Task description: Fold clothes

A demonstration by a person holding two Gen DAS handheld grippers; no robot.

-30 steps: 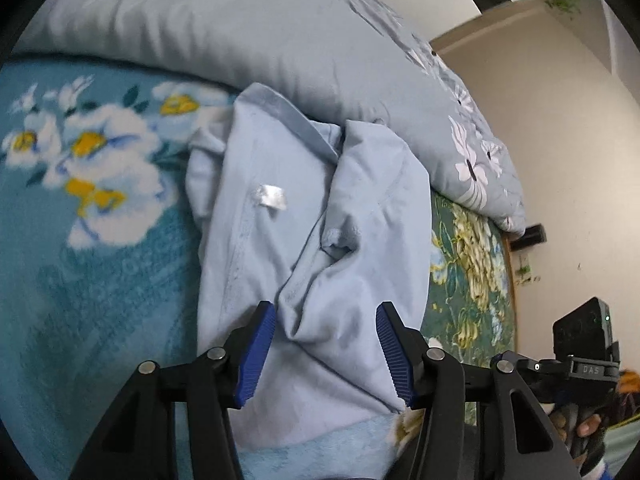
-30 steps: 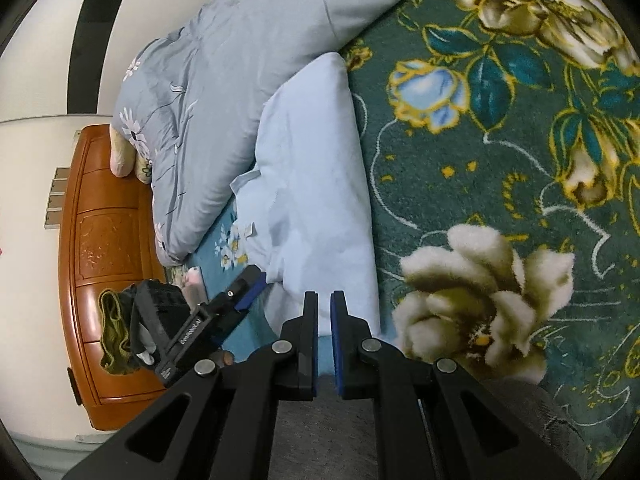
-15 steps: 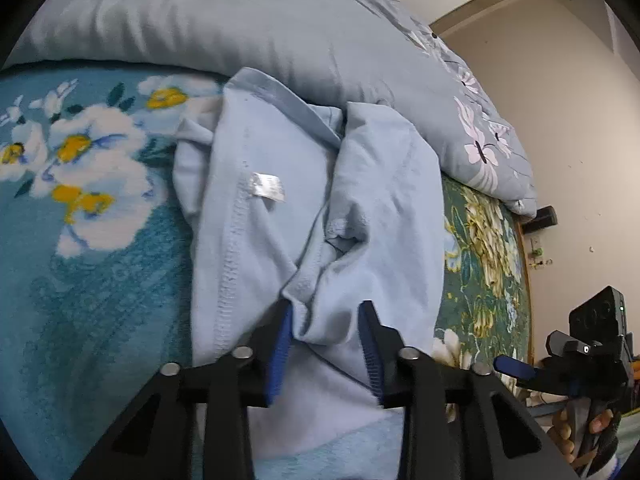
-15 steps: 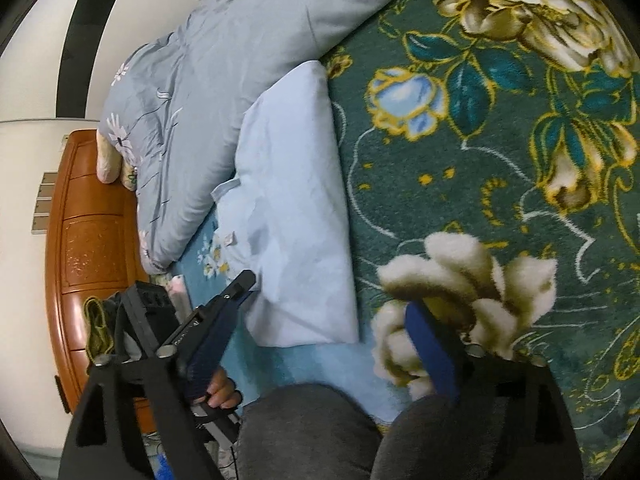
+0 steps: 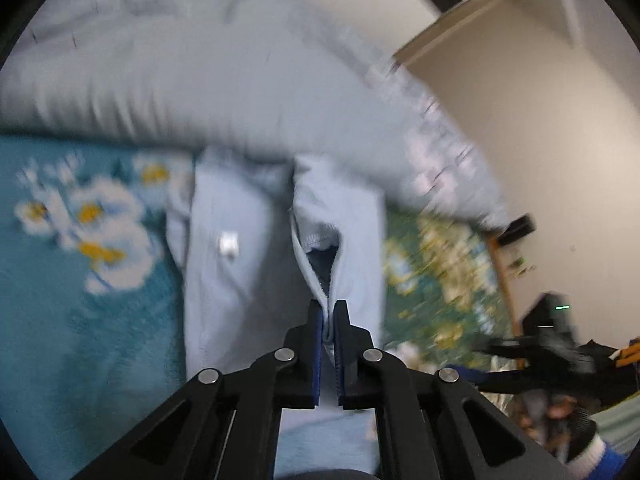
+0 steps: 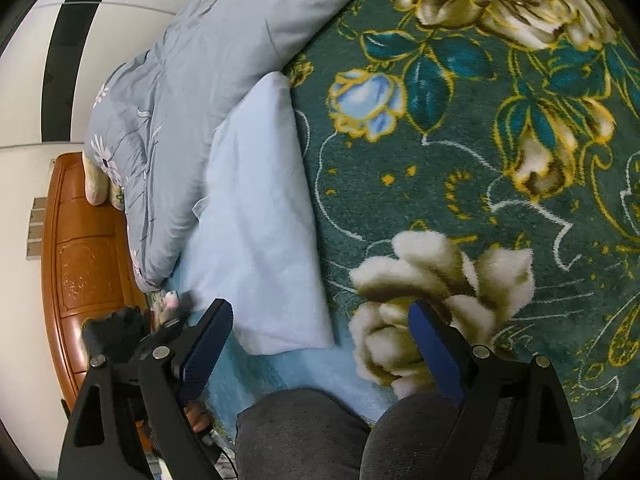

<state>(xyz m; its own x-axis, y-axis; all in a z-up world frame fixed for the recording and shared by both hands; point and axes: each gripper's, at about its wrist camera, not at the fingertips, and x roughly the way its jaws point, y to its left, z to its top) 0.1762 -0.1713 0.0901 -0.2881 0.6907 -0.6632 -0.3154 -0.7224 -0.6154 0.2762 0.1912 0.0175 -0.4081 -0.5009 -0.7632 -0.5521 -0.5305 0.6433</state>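
Note:
A pale blue garment [image 5: 228,280] lies on the floral blanket, its far end against the grey duvet. My left gripper [image 5: 328,320] is shut on a raised fold of the garment and lifts it; the view is motion-blurred. In the right wrist view the garment [image 6: 260,216] shows as a smooth folded panel. My right gripper [image 6: 320,344] is open and empty, above the garment's near corner and the blanket.
A grey flowered duvet [image 6: 192,92] lies along the garment's far side. The blanket [image 6: 480,160] has green and teal floral parts. A wooden headboard [image 6: 80,264] stands at the left. My grey-clad knees [image 6: 304,436] are at the bottom edge.
My left gripper closed on a fold of the garment and lifted it. My right gripper opened, let go of the garment edge and drew back a little.

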